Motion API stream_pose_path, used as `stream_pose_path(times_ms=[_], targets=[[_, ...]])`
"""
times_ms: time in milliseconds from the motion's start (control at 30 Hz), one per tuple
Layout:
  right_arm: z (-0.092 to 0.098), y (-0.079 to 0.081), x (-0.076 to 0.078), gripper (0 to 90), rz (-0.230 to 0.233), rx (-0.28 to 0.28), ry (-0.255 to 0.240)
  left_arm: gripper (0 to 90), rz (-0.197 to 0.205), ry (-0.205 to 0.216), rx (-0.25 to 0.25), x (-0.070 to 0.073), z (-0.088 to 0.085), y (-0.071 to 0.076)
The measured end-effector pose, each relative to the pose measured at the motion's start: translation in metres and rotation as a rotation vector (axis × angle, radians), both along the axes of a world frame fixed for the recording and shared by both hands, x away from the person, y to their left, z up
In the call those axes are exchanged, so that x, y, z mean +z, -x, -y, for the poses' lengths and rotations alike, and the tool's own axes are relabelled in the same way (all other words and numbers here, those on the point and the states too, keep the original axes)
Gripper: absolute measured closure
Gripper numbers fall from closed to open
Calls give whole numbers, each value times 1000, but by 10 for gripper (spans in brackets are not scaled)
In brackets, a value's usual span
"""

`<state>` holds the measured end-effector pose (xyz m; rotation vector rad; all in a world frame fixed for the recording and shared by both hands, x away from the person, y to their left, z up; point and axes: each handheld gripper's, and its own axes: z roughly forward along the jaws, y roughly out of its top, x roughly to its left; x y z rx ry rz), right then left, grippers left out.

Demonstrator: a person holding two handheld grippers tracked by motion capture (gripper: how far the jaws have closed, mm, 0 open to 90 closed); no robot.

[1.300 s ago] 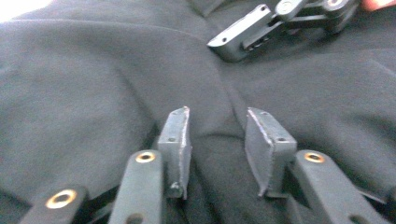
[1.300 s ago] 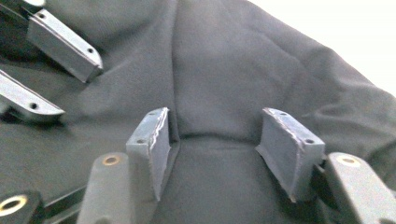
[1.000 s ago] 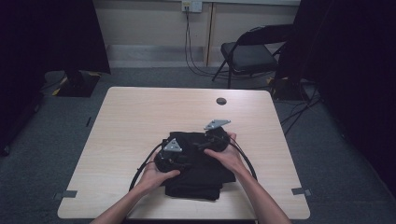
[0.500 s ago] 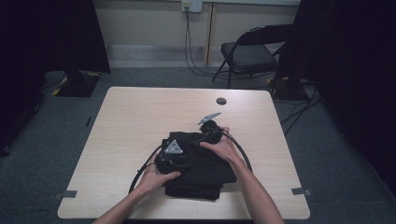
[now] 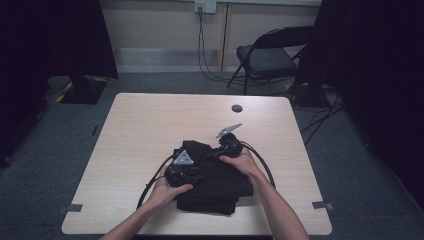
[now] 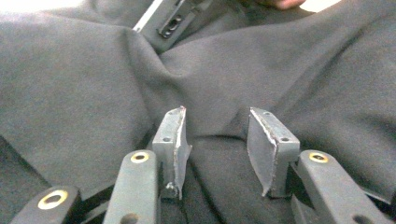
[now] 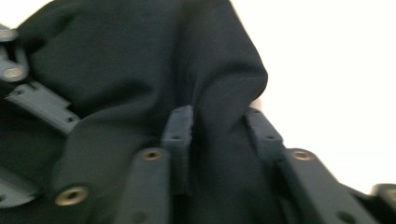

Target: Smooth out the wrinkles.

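Note:
A black garment (image 5: 220, 187) lies folded on the near half of the wooden table (image 5: 150, 130). My left gripper (image 5: 196, 169) rests on its left part, and in the left gripper view (image 6: 217, 140) a raised ridge of the cloth (image 6: 93, 93) sits pinched between the pads. My right gripper (image 5: 212, 153) is at the garment's far edge. Its jaws have just been closing, and in the right gripper view (image 7: 219, 135) they press on an upright fold of the dark cloth (image 7: 224, 84). The two grippers point toward each other, close together.
A small round black disc (image 5: 236, 108) lies near the table's far edge. A folding chair (image 5: 265, 57) stands beyond the table at the right. Black cables (image 5: 265, 167) loop from the grippers over the table beside the garment.
The right hand has shifted slightly and sunk onto the garment's far edge, its grey plate tilting. The left hand has stayed where it was.

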<state>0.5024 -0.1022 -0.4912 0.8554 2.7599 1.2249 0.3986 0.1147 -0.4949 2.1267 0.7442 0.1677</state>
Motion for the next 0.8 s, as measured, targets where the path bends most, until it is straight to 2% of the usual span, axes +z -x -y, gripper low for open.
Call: stream_pose_path(times_ms=[67,100,167,200,300,367,400,433,467,533,567,600,633,700,733,767,800], targets=[[0,3,2,734,4,5,7,576,11,-11,-5,0,1,1],[-2,4,5,743,20,11,14,576,11,-12,-8,0,1,0],[-3,8,13,750,32,23,-8,576,9,-10,-4,0,1,1],[-3,11,17,752,53,28,-9,577,14,-12,-4,0,2,1],[-1,21,36,759,78,41,-66,579,23,-35,-1,1,4,2],[1,31,50,765,101,55,-121,578,41,-64,16,3,6,4],[0,38,55,768,108,77,-139,578,51,-73,19,3,7,5],[-2,42,58,768,120,92,-136,578,61,-78,20,3,8,7],[-5,48,60,769,140,93,-111,575,61,-76,17,4,8,6],[-7,50,62,769,153,97,-102,562,31,-70,25,7,6,5],[-6,48,62,768,153,89,-104,551,2,-89,79,13,5,7],[-5,46,61,769,150,80,-117,524,-6,-79,110,18,4,9],[-5,44,61,769,149,75,-122,502,1,-51,99,27,3,15],[-4,41,61,769,149,72,-141,504,42,-53,34,40,0,25],[-4,39,61,769,149,69,-146,505,50,-42,13,46,-2,31],[-4,37,60,769,150,65,-149,498,29,-6,-41,50,-5,37],[-5,35,58,769,148,65,-147,487,19,22,-70,52,-8,41]])
